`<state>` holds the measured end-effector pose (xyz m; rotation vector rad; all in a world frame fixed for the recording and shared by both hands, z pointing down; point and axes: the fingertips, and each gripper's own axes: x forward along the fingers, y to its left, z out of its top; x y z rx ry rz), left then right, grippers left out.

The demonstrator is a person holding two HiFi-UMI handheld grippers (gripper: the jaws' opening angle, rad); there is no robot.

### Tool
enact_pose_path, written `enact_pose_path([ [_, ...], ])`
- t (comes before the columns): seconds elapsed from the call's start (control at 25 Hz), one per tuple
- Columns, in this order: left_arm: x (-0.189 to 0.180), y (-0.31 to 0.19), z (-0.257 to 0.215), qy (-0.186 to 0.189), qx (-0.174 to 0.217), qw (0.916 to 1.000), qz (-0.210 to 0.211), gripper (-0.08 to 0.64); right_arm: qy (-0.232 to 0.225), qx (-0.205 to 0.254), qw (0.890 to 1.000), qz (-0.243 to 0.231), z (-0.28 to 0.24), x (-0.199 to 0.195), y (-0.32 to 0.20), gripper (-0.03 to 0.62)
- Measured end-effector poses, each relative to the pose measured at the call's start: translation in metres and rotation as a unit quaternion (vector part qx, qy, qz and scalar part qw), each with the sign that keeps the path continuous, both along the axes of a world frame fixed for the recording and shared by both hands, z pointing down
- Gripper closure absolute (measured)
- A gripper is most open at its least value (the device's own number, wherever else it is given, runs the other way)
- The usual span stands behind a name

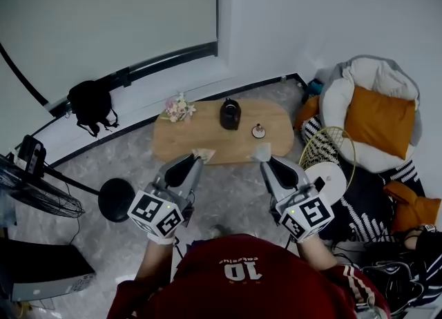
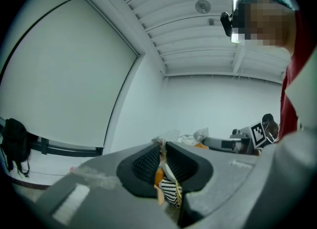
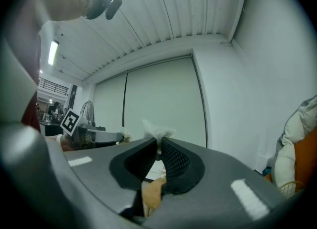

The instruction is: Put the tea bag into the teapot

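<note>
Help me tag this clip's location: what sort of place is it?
Likely a living room corner at home: a low wooden table with a teapot, a cushioned floor seat with an orange cushion, and a standing fan.

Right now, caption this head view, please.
Left gripper and right gripper, each pinching a scrap, face a table bearing a black teapot.

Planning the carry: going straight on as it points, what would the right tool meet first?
Probably the pale wall panel; the right tool looks aimed level, over the low table. Depth unclear.

My head camera looks steeply down; my gripper cameras sit close behind their jaws, facing level. Each sees the other's marker cube [image 2: 258,133].
</note>
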<state>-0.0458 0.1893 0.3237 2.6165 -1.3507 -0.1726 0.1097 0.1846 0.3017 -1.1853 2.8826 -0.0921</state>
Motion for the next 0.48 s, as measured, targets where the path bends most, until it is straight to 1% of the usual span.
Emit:
enact_pose_path([
  [0.2,-0.032,-0.015,0.003,0.005,-0.009,0.9999,0.007,0.512,0.003,-0.001,1.000,0.006,0.000,-0.032,-0.013,0.561],
  [0.24,-0.035,-0.016,0.001,0.001,-0.007,0.9999,0.010,0.512,0.003,-0.004,1.000,0.008,0.002,-0.037,-0.015,0.561],
  [0.32,-0.036,-0.019,-0.007,-0.006,0.010,0.9996,0.027,0.512,0.006,-0.007,1.000,0.014,0.007,-0.045,-0.019,0.561],
  [0.4,-0.035,-0.025,-0.012,0.008,0.023,0.9985,0.049,0.512,0.008,-0.011,1.000,0.021,0.008,-0.047,-0.024,0.561],
  [0.48,-0.038,-0.032,-0.010,0.018,0.020,0.9981,0.056,0.512,0.007,-0.012,1.000,0.024,0.006,-0.048,-0.027,0.561],
])
